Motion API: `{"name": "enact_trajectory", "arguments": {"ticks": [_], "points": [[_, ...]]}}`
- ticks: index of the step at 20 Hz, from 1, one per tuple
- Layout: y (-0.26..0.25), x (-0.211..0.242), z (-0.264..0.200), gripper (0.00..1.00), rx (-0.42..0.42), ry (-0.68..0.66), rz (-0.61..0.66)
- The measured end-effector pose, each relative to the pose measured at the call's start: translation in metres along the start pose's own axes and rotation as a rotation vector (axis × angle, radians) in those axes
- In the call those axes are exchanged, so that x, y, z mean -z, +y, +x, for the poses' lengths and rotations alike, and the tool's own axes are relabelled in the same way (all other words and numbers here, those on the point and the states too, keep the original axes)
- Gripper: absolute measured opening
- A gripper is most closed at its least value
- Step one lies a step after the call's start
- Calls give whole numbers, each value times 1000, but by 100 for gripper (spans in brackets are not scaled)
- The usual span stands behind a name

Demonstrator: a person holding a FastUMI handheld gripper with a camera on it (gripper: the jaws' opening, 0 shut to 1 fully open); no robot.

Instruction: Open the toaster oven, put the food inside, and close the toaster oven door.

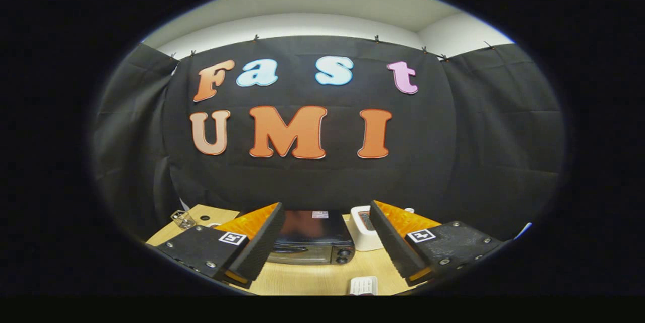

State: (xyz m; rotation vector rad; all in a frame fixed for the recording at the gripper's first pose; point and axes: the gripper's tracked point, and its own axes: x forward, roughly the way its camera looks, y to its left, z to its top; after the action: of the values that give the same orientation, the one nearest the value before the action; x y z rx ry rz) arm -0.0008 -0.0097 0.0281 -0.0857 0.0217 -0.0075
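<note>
Gripper point(322, 242) status in the gripper view: both fingers are spread wide apart and nothing is held between them. Each finger has an orange body with a dark ribbed pad on its inner face, and each black finger mount carries a small square marker. The left finger pad point(262, 242) and the right finger pad point(390, 242) are angled outward from one another, with the gap between them opening onto the work surface. The toaster oven point(312, 237) stands on the wooden table point(302, 277), beyond the fingers and framed in the gap between them, nearer to the left finger. Its top is dark and glossy, its front face is metallic, and two round knobs sit at the right end of that face. The door appears closed, though the steep viewing angle makes this hard to confirm. A white appliance point(364, 230) stands just beside the oven on its right, partly hidden by the right finger. A small white item point(364, 285) lies on the table in front of the oven, closer to the camera. A clear glass container point(184, 218) sits at the far left corner of the table, beyond the left finger.
</note>
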Motion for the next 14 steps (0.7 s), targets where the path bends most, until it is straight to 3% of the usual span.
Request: {"name": "enact_trajectory", "arguments": {"ticks": [14], "points": [[3, -8, -2, 99, -14, -35, 12]]}}
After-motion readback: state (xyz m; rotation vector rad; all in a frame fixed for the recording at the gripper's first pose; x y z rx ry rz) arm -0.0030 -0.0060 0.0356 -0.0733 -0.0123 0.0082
